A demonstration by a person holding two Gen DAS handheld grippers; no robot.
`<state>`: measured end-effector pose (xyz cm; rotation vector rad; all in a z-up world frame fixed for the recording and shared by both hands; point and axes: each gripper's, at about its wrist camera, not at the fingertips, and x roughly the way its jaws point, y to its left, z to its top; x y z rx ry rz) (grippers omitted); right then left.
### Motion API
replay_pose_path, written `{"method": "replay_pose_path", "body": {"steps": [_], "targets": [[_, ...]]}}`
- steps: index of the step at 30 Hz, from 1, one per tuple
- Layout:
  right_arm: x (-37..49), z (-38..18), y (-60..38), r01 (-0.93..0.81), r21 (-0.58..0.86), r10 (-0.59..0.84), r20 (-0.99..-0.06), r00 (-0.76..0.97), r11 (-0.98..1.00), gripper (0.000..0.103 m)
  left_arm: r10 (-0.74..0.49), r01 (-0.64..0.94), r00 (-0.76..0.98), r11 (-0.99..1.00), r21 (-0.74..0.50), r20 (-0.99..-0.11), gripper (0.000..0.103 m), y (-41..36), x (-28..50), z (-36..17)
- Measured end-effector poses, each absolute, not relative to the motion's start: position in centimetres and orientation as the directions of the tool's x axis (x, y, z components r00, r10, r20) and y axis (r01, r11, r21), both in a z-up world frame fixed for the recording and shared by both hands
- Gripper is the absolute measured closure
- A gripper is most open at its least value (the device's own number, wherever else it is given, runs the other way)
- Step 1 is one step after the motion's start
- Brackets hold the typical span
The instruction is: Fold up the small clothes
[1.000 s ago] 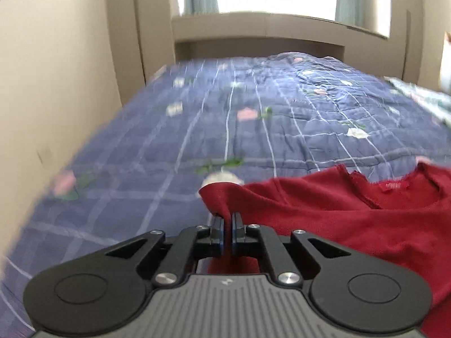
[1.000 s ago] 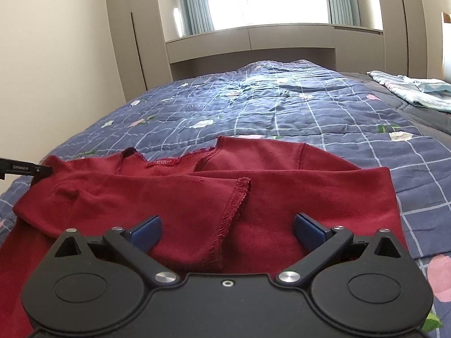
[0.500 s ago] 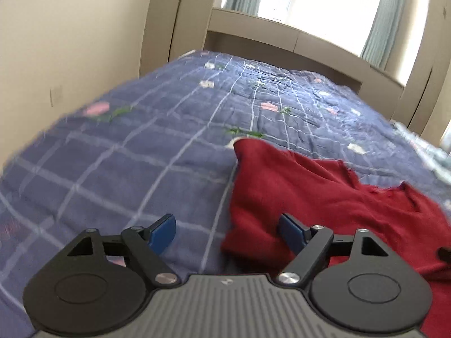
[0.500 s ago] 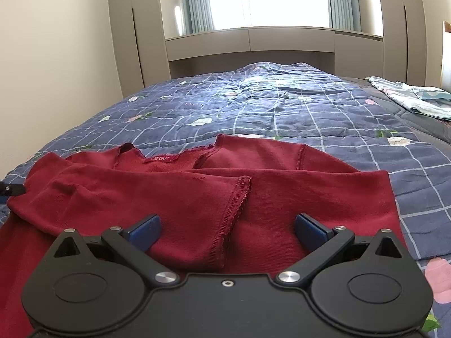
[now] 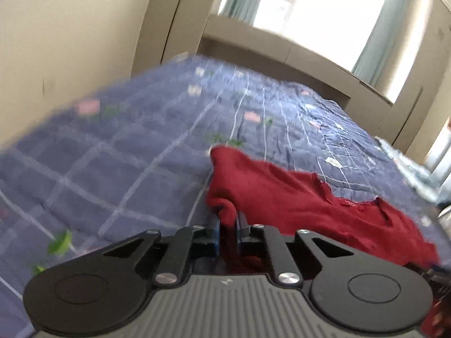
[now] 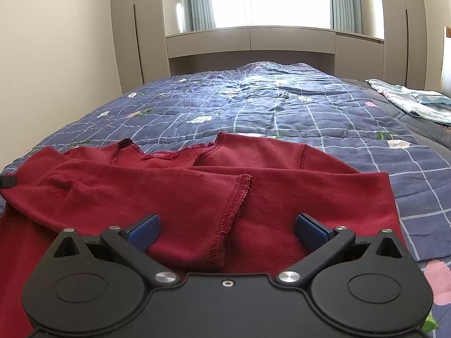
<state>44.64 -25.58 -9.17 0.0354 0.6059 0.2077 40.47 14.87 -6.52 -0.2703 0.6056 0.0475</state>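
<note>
Jumper (image 6: 197, 186) is lying spread across the near end of the quilt (image 6: 282, 104), one sleeve folded over its front. Left gripper (image 5: 227, 226) is closing, its pads pinching a bunched fold at the jumper's edge. Right gripper (image 6: 227, 226) is hovering over the cloth, jaws gaping wide, gripping nothing.

A dark red knit sweater (image 6: 282, 191) lay spread on the near end of the bed, neckline toward the far side, one sleeve folded across its front, its left edge bunched up.
</note>
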Motion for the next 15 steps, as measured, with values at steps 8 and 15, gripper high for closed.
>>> {"method": "replay_pose_path", "body": {"steps": [8, 15], "targets": [[44.6, -9.2, -25.6, -0.183, 0.095, 0.204, -0.561, 0.802, 0.979, 0.001, 0.013, -0.136, 0.783, 0.979, -0.150, -0.622, 0.077, 13.7, 41.3, -7.2], [44.5, -9.1, -25.6, -0.182, 0.090, 0.201, -0.556, 0.807, 0.979, 0.001, 0.047, -0.093, 0.833, 0.994, -0.055, -0.552, 0.022, 12.3, 40.7, -5.9]]}}
